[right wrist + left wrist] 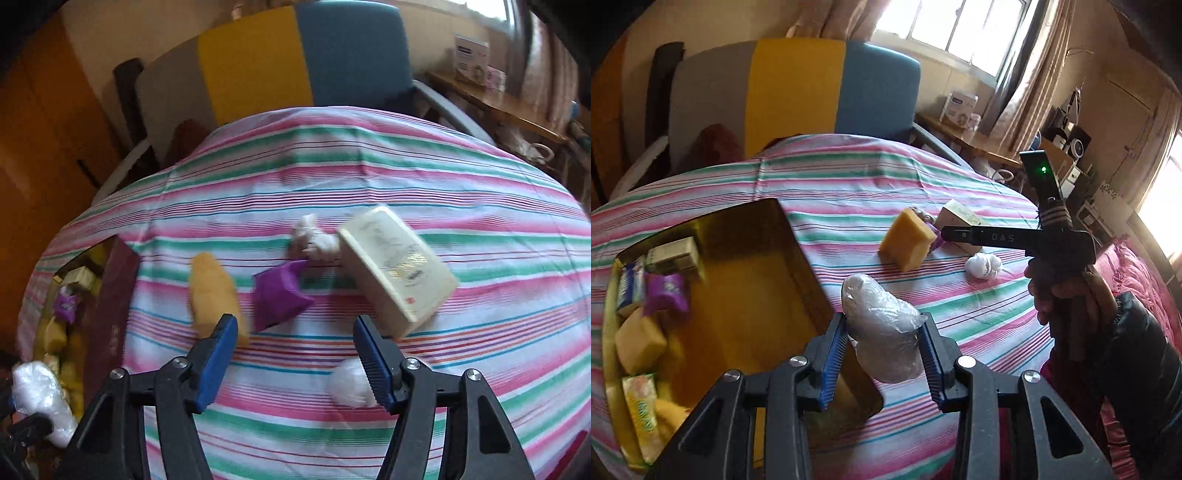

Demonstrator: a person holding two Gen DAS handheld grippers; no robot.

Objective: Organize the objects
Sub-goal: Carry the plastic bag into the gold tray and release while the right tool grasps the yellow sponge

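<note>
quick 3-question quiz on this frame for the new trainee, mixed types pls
1. True or false: the left gripper is shut on a clear plastic bundle.
2. Multiple choice: between the right gripper's blue pads there is A) the yellow sponge; B) the cream box; C) nothing, only striped cloth below.
3. Fill in: the purple packet on the cloth lies between the sponge and the ____.

Key: 1 true. 2 C. 3 cream box.
</note>
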